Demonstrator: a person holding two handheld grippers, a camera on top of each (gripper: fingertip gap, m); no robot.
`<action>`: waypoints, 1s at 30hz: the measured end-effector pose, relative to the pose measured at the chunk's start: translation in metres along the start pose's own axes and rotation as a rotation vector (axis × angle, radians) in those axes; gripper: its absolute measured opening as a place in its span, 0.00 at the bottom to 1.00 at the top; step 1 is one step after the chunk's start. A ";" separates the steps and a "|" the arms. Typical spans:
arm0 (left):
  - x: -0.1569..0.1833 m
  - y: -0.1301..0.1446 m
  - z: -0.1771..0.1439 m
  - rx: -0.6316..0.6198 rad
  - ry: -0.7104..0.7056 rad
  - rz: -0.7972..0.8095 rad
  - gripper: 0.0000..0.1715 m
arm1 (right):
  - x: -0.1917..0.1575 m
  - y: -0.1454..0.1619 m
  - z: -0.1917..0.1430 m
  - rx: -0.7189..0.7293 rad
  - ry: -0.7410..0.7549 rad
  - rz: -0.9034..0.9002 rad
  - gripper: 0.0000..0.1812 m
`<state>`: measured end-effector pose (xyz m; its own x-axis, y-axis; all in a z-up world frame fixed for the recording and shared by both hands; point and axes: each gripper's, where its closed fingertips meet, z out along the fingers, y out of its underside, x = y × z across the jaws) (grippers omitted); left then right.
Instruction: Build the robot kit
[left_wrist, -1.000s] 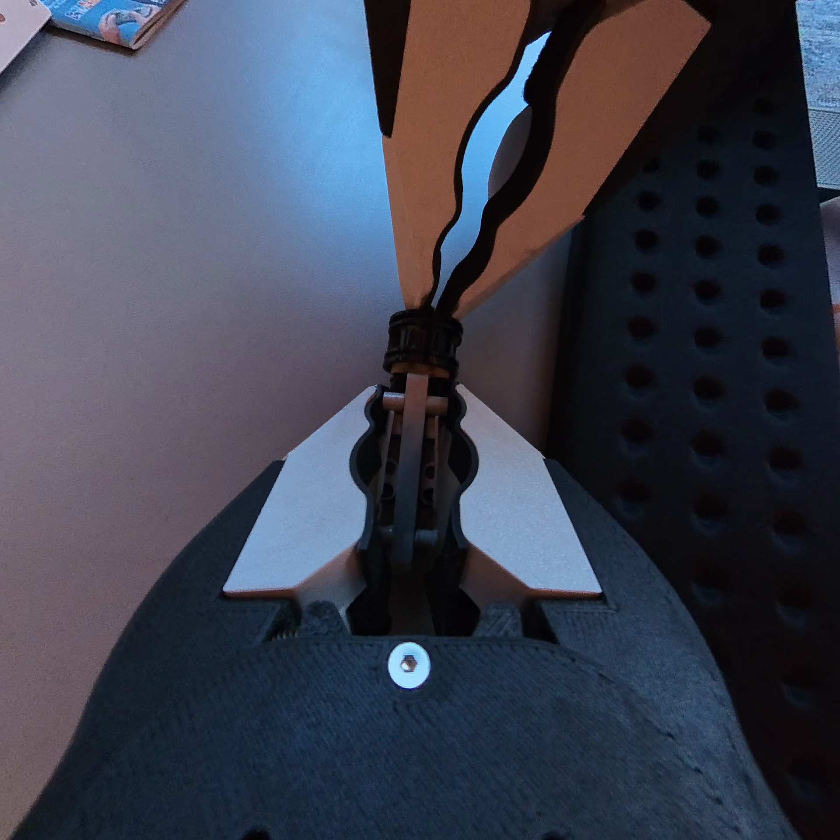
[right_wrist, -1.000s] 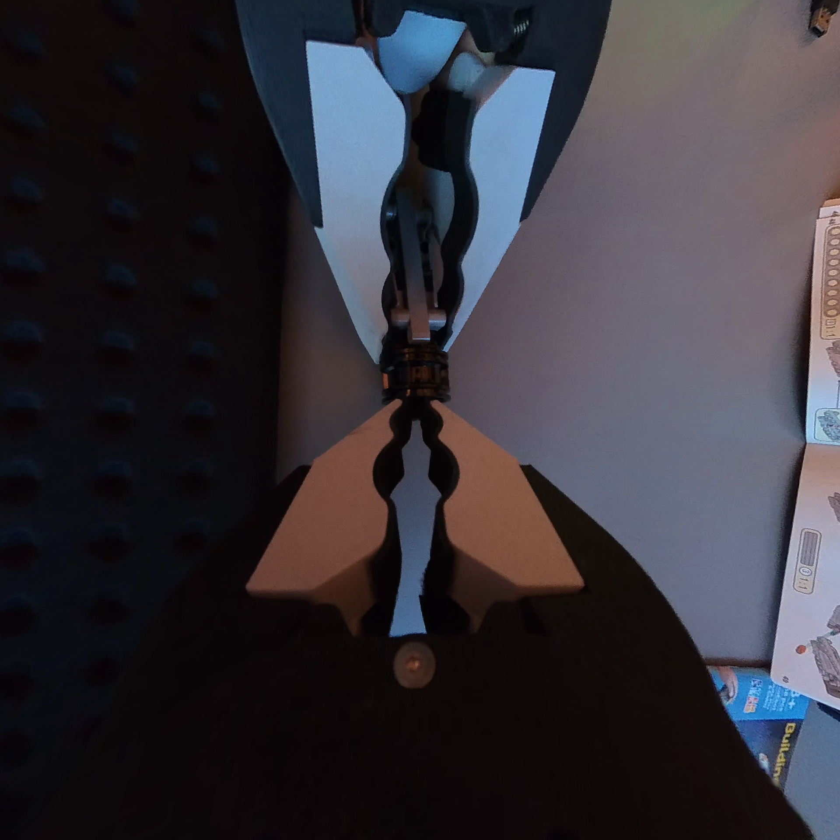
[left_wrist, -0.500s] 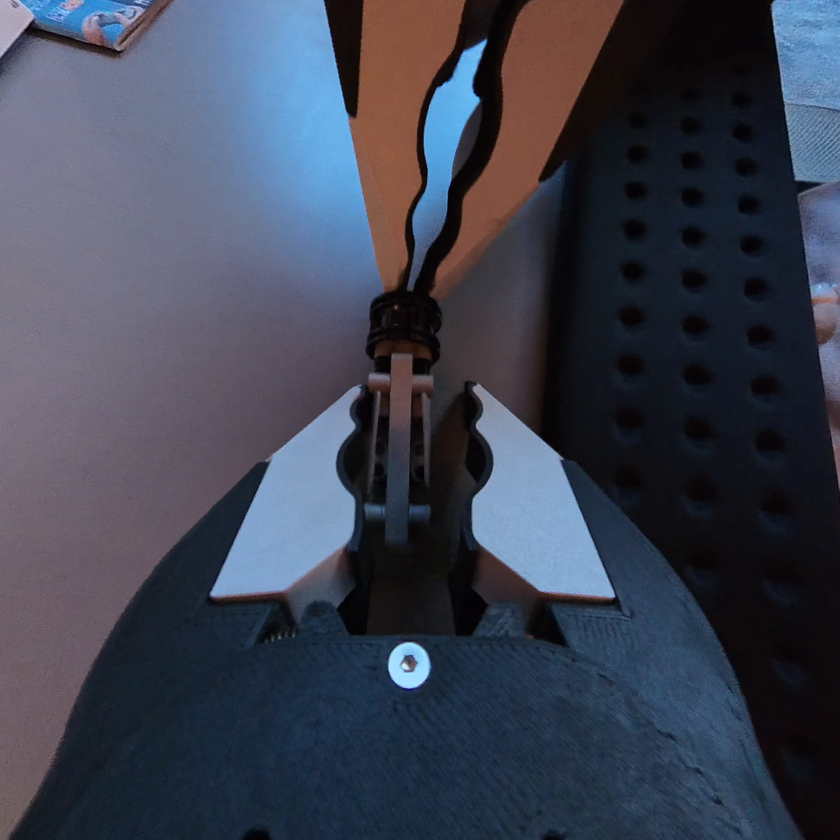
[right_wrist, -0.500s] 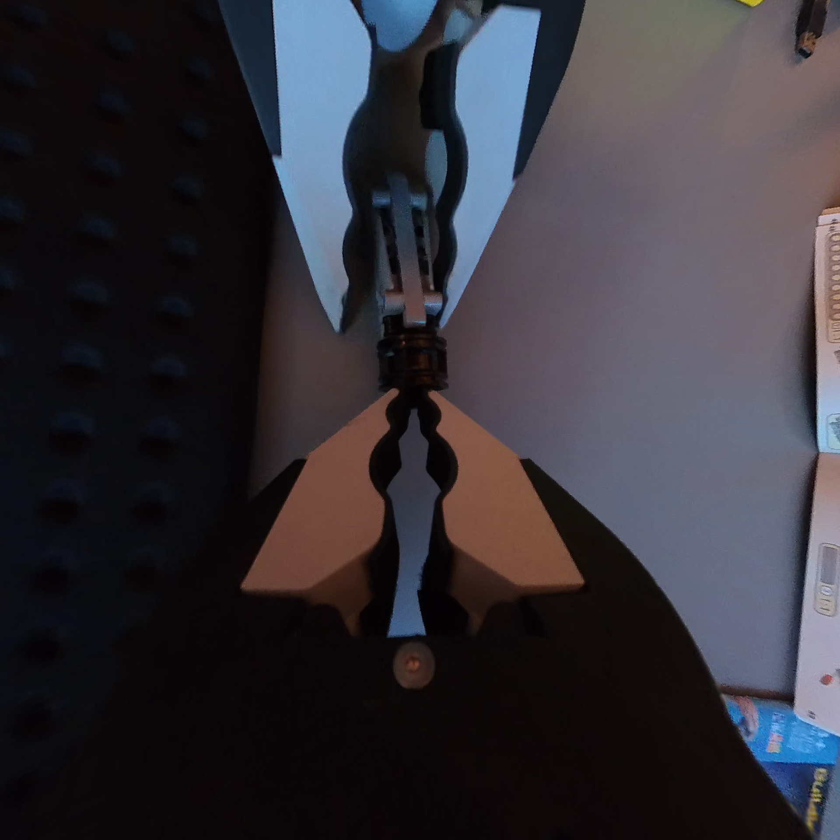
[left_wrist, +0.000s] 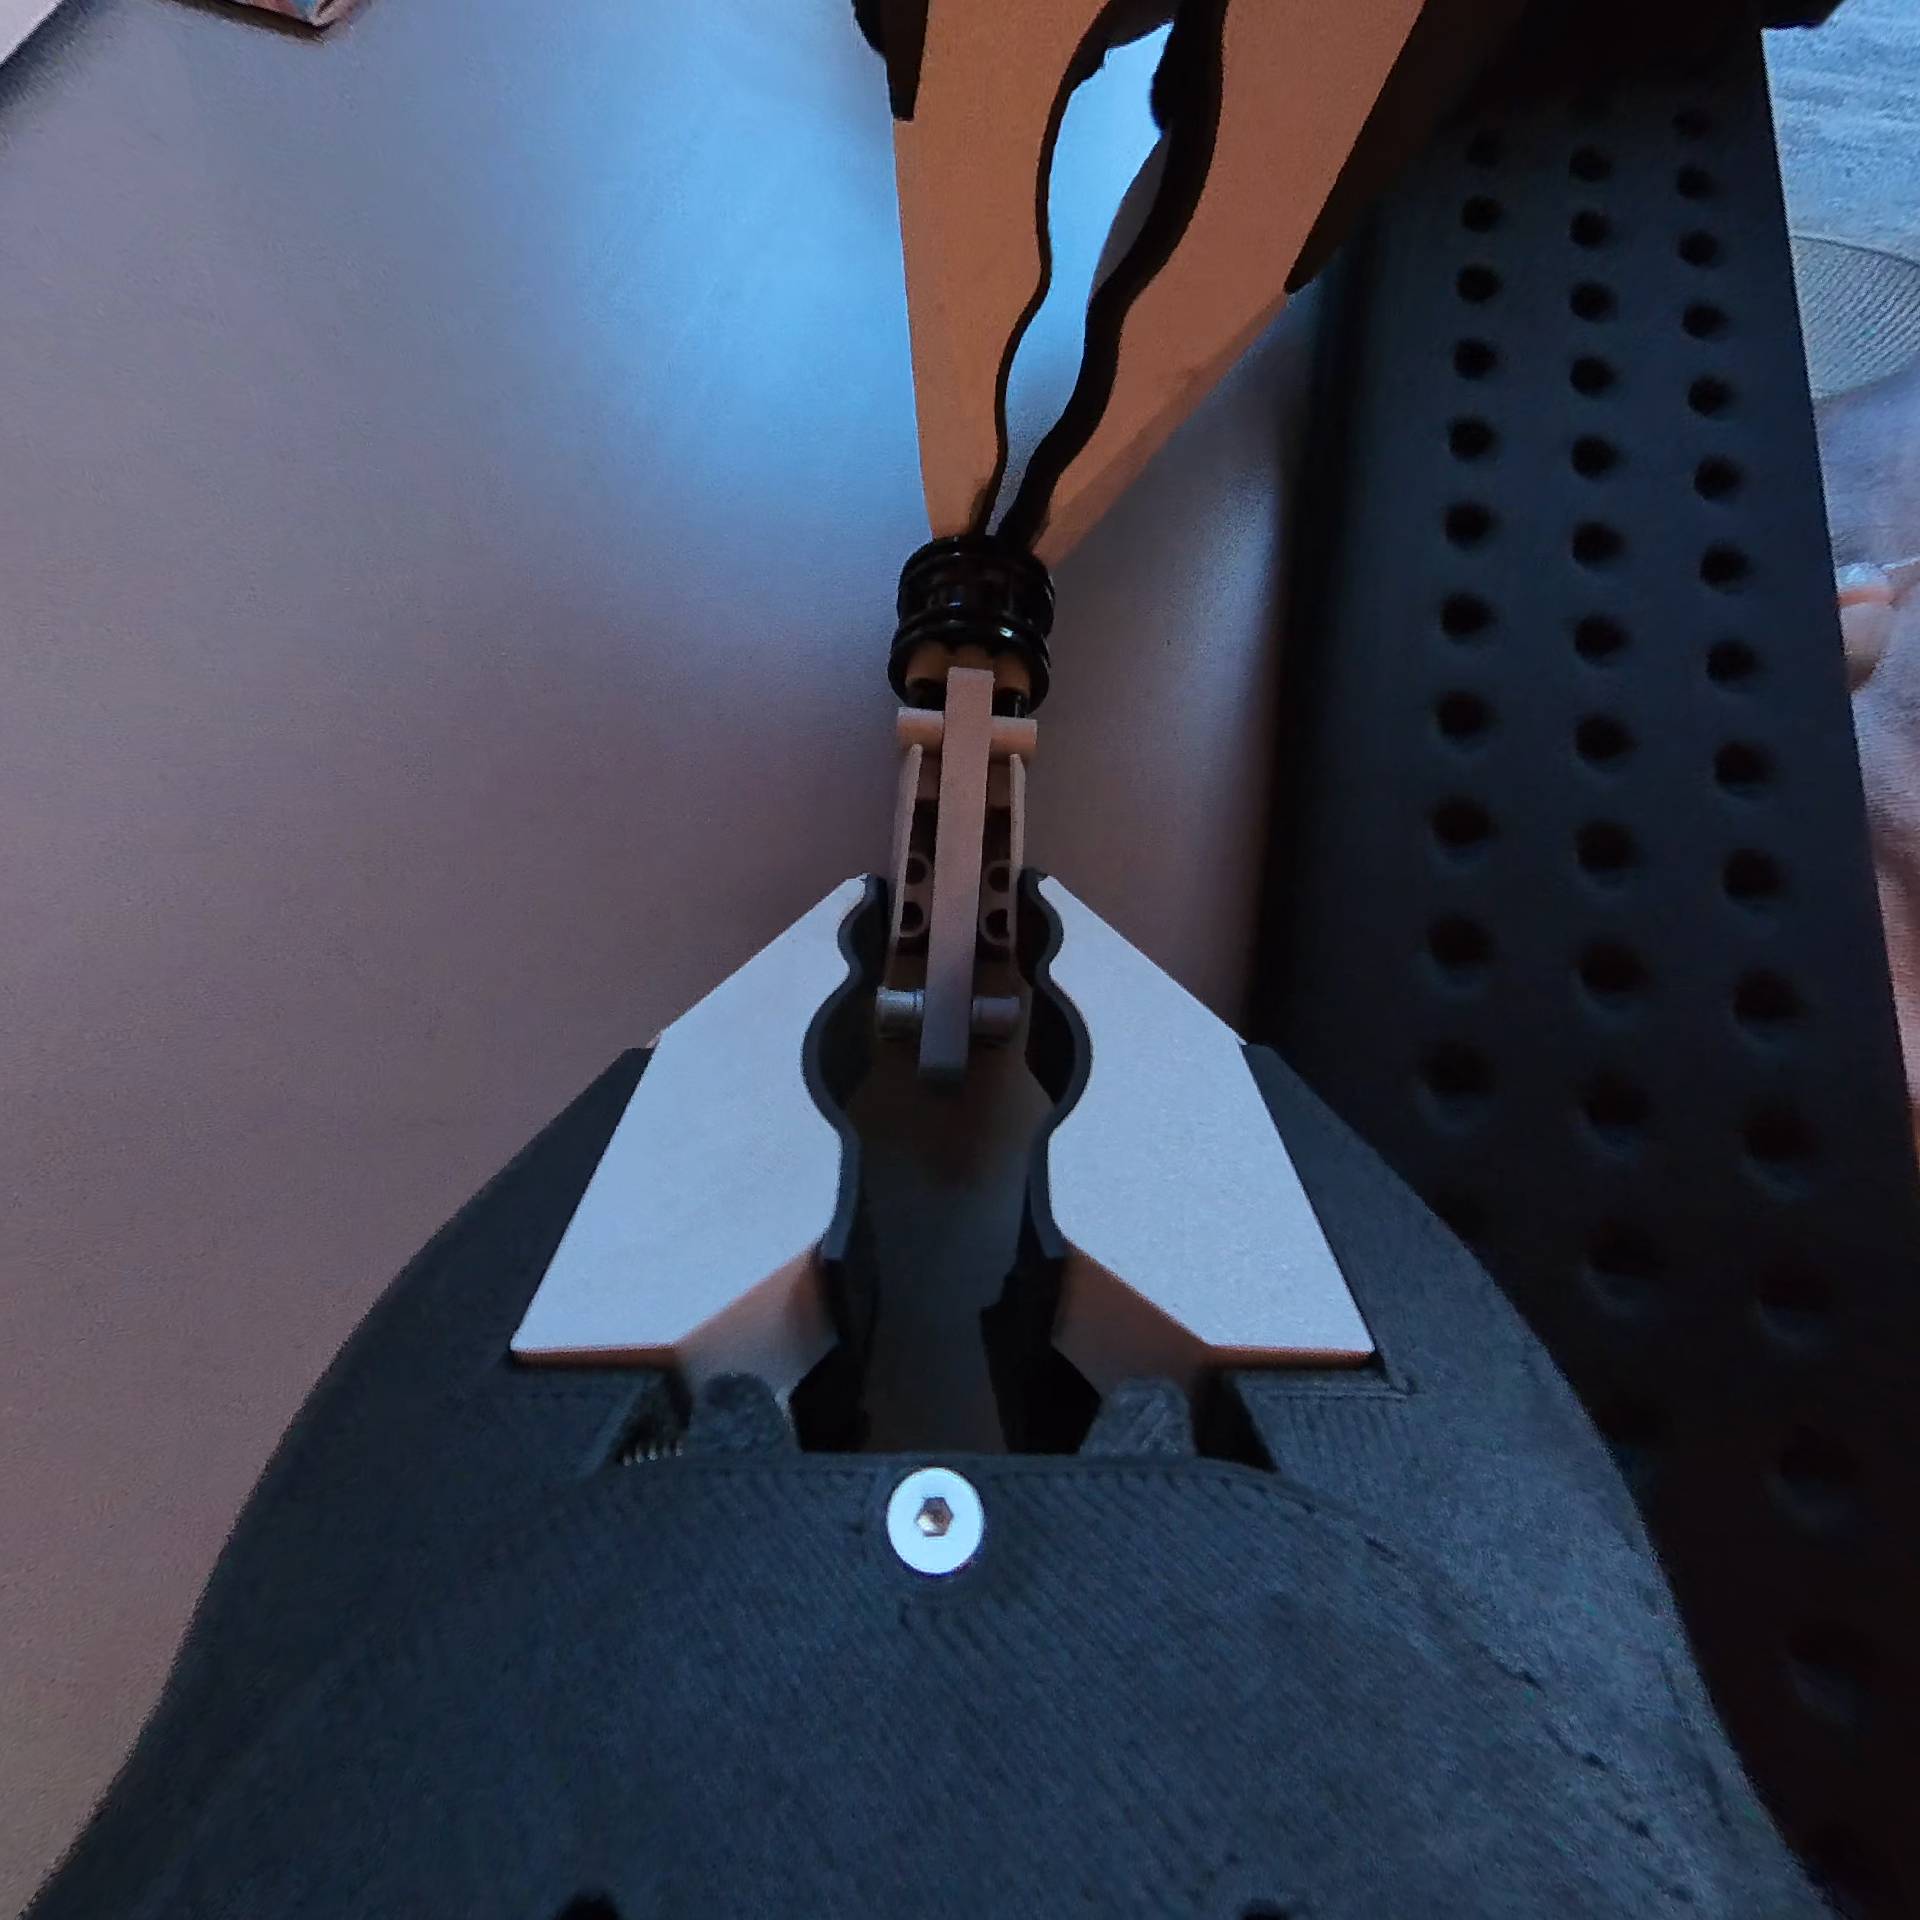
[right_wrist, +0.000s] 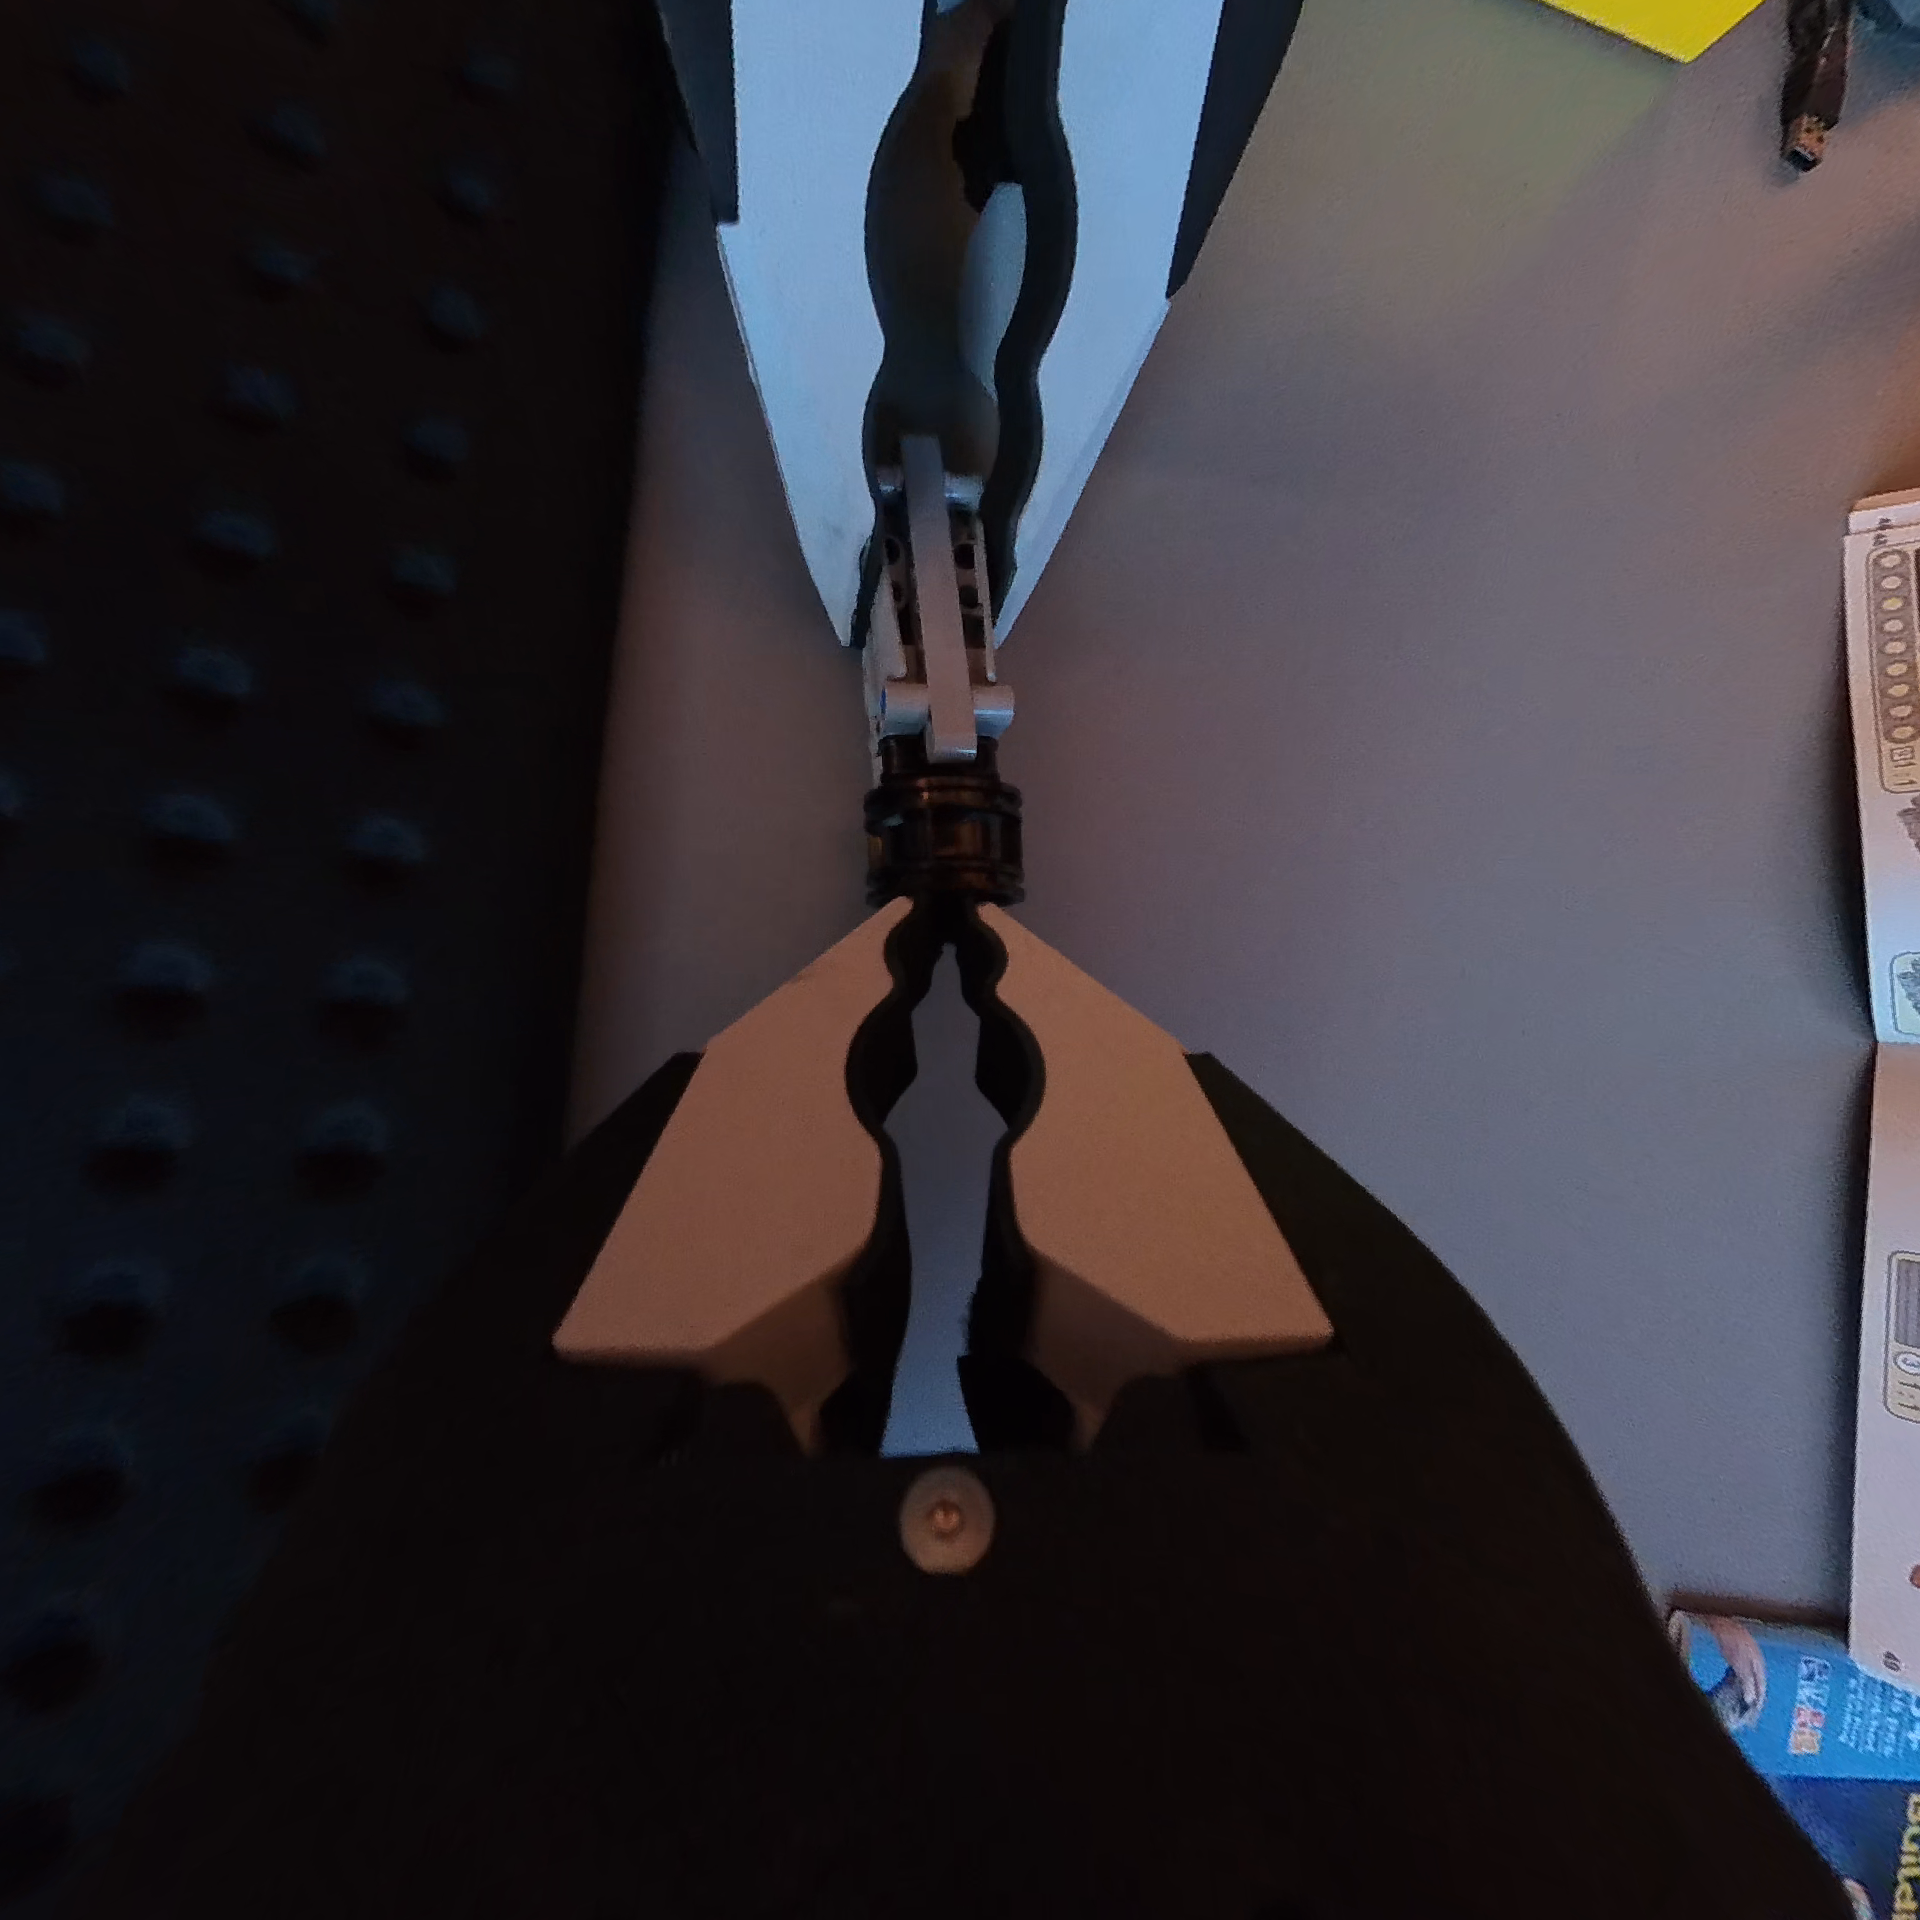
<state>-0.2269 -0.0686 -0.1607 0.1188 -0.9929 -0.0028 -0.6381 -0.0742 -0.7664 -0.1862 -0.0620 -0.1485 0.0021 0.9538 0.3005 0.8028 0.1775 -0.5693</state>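
A grey beam assembly (left_wrist: 961, 831) with a black ribbed wheel piece (left_wrist: 971, 603) on its far end is held above the grey table between both grippers. My left gripper (left_wrist: 954, 883) is shut on the near part of the grey assembly, and most of it sticks out past the fingertips. My right gripper (right_wrist: 945, 909) is shut on the black ribbed piece (right_wrist: 943, 842), pinching it at the very tips. In the left wrist view the right gripper (left_wrist: 1003, 520) comes in from above. In the right wrist view the left gripper (right_wrist: 925, 634) holds the grey assembly (right_wrist: 935, 623) from above.
A dark panel with rows of holes (left_wrist: 1610, 727) stands along one side, and also shows in the right wrist view (right_wrist: 260, 727). Open instruction pages (right_wrist: 1886, 779) and a blue printed box (right_wrist: 1808, 1714) lie on the grey table (right_wrist: 1455, 727). Fingers of a person (left_wrist: 1881, 613) show at the edge. Left tips to right tips: about 5 cm.
My left gripper opened, slid back along the grey assembly and closed on it again nearer its end. More of the assembly now sticks out. The right gripper kept its hold.
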 end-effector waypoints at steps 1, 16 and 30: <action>0.000 0.000 0.000 -0.001 -0.001 0.004 0.14 | 0.000 0.000 0.000 0.000 -0.006 0.019 0.00; 0.000 0.000 0.000 -0.002 -0.021 0.027 0.14 | 0.001 -0.005 0.001 -0.050 0.011 0.117 0.00; 0.000 0.000 0.001 -0.002 -0.030 0.040 0.14 | 0.002 -0.007 0.004 -0.070 0.040 0.166 0.00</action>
<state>-0.2260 -0.0686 -0.1610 0.1165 -0.9918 -0.0525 -0.6442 -0.0352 -0.7640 -0.1939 -0.0605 -0.1467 0.1609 0.9579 0.2379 0.8290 -0.0003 -0.5593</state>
